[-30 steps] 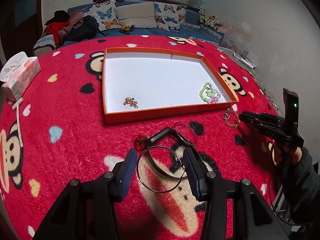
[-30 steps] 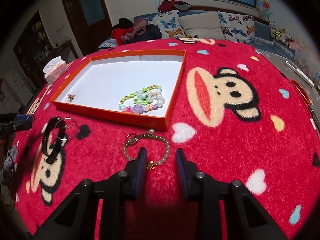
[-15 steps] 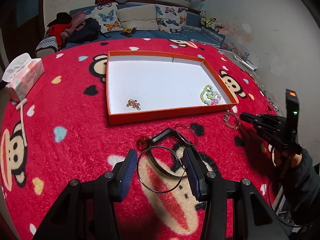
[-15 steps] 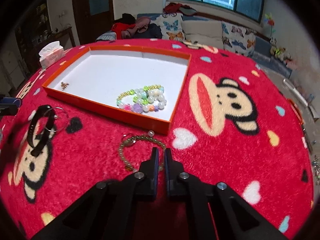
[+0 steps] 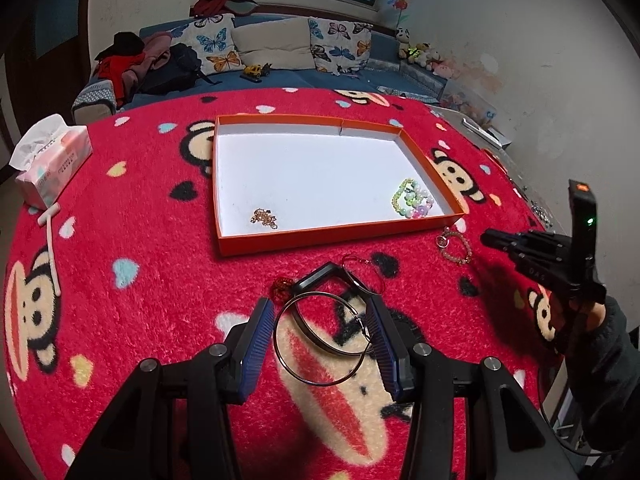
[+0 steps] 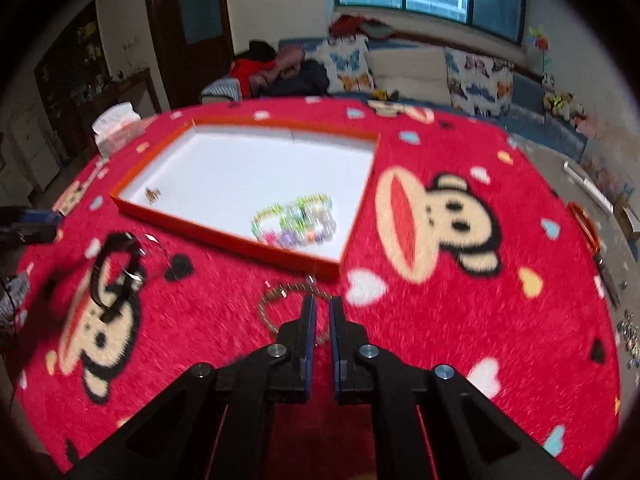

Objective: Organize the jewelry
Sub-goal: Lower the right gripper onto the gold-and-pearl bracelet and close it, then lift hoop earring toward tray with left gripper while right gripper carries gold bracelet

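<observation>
Straddling the big hoop earring point(image 5: 320, 338) on the red blanket point(image 5: 152, 280), the left gripper point(image 5: 320, 344) stands spread while the right gripper point(image 6: 322, 312), nearly pressed together after its jaws just opened slightly, pinches the beaded bracelet point(image 6: 276, 300), just short of the orange tray point(image 6: 240, 240) holding the pastel beads point(image 6: 296, 222).

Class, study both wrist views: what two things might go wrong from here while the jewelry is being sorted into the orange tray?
1. The right tongs have just eased open slightly, with no bead visibly between them. The gold bead bracelet may stay on the carpet.
2. The large hoop between the left tongs overlaps the black band. Lifting it might drag or snag that.
</observation>
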`<state>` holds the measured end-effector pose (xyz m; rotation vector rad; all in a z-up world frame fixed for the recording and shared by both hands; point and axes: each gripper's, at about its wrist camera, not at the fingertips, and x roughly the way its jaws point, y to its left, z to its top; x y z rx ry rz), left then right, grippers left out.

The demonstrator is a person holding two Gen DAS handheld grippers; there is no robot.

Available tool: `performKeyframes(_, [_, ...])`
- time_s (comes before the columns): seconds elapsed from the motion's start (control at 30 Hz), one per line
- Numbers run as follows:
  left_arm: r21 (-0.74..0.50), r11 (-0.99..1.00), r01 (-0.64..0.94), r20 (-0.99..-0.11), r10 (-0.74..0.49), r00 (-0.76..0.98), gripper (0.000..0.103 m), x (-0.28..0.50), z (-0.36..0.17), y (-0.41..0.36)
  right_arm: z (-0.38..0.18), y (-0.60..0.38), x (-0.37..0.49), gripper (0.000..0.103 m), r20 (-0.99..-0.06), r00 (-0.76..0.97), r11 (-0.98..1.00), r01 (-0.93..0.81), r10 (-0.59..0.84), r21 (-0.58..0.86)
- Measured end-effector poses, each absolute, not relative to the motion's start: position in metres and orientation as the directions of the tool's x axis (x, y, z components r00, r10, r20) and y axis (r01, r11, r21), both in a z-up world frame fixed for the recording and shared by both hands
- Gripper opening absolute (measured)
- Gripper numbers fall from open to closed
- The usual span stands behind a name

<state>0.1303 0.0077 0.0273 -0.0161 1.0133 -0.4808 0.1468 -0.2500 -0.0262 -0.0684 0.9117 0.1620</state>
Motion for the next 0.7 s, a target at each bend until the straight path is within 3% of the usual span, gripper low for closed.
performKeyframes(0.1, [-0.234, 0.896, 0.378, -0.815, -0.393, 0.426, 0.05, 0.133, 0.024, 0.006, -0.036, -0.251, 0.152, 0.027, -0.802, 0.586, 0.985, -0.169, 0.115, 0.017])
performKeyframes(0.37, [-0.233, 0.893, 0.386, -0.823, -0.392, 0.411, 0.05, 0.143, 0.017, -0.002, -0.048, -0.245, 0.164, 0.027, -0.807, 0.582, 0.983, -0.184, 0.103, -0.008])
performKeyframes(0.43, [-0.234, 0.893, 0.384, -0.825, -0.392, 0.408, 0.05, 0.145, 0.016, -0.002, -0.052, -0.241, 0.166, 0.025, -0.811, 0.577, 0.98, -0.195, 0.092, -0.027])
performKeyframes(0.5, [-0.236, 0.893, 0.383, -0.825, -0.392, 0.407, 0.05, 0.146, 0.015, -0.002, -0.053, -0.237, 0.164, 0.013, -0.801, 0.593, 0.977, -0.207, 0.078, -0.058])
performKeyframes(0.57, [-0.236, 0.893, 0.383, -0.825, -0.392, 0.406, 0.05, 0.146, 0.015, -0.002, -0.053, -0.234, 0.162, 0.009, -0.801, 0.595, 0.975, -0.21, 0.066, -0.075])
performKeyframes(0.7, [-0.238, 0.893, 0.383, -0.821, -0.395, 0.413, 0.05, 0.146, 0.016, -0.002, -0.049, -0.228, 0.152, 0.007, -0.797, 0.601, 0.967, -0.23, 0.056, -0.106])
